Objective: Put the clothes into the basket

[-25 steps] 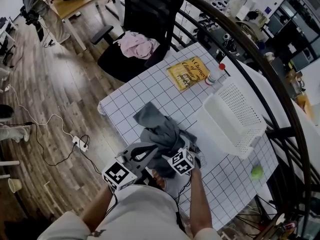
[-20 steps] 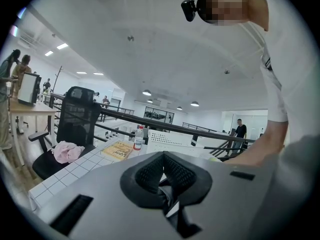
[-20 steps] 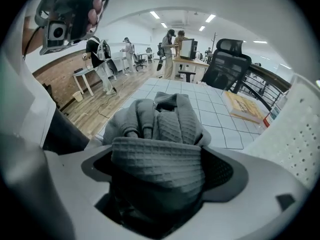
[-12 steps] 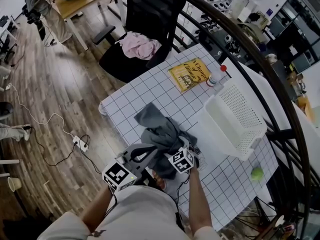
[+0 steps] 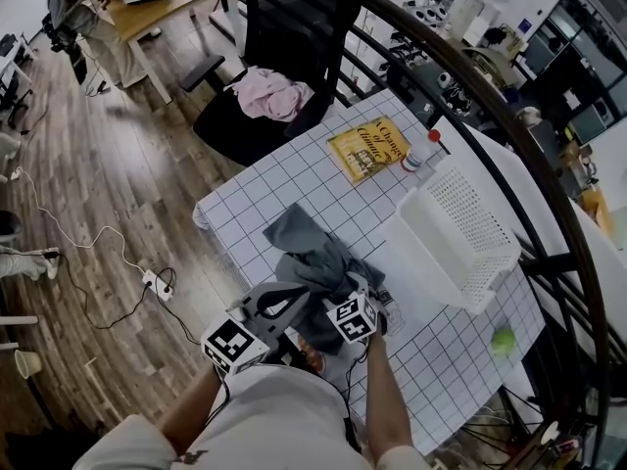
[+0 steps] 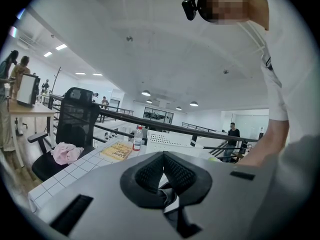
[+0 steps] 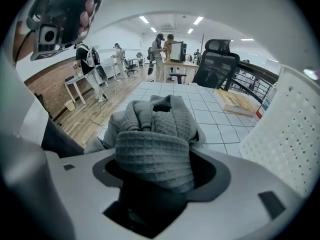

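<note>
R gripper pitched down at near table edge. Jaws just been closing, now pinched on a fat fold of the grey waffle-knit garment. Garment heaped on white gridded table, long axis running up-left, away from R. White perforated plastic basket lies to the right, well apart, R hand nearer. L gripper has jaws together, empty, beside the heap.

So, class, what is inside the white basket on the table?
The head view shows no clothes inside the white basket, only bare perforated walls and floor. The grey garment lies outside it. Its near wall covers part of the floor.
</note>
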